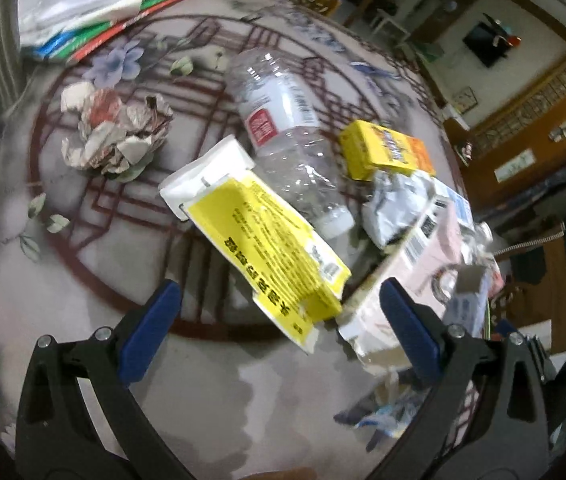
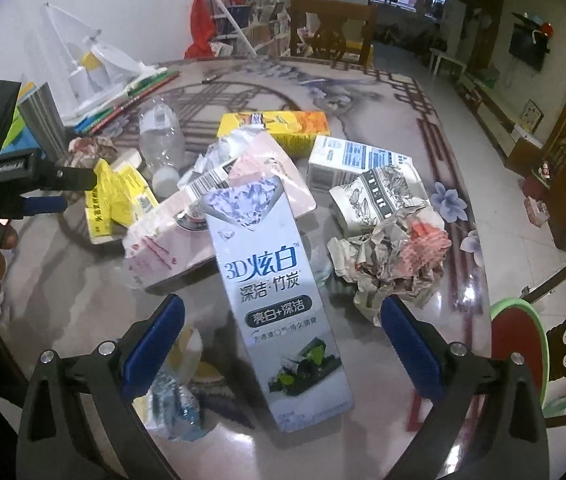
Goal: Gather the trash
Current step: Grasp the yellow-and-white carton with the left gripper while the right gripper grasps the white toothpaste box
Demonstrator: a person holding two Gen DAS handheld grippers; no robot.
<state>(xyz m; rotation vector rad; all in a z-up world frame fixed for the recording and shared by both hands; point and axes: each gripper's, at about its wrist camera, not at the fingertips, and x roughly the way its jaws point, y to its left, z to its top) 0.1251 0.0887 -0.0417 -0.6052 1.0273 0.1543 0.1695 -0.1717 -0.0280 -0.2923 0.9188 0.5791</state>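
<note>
Both grippers' jaws spread wide, pinching nothing — left gripper (image 1: 279, 324) faces a yellow carton (image 1: 279, 240) mid-frame, right gripper (image 2: 283, 340) a toothpaste box (image 2: 279, 300) lying on the desk (image 2: 83, 292).

Tabletop (image 2: 367, 92): glossy, smooth, printed lattice and flowers, reflective. Toothpaste box (image 2: 279, 304): coated card, slight sheen, creased at its far end. Pink box (image 2: 187, 236) left of it: matt card, dented. Bottle (image 1: 283, 128): clear thin plastic, crumpled, glossy paper label. Yellow packet (image 1: 271, 240): printed card, torn. Paper wad (image 2: 395, 256) right of the toothpaste box: crumpled, rough. Left tool (image 1: 279, 332): matt black plastic, blue pads, bright metal rivets.
</note>
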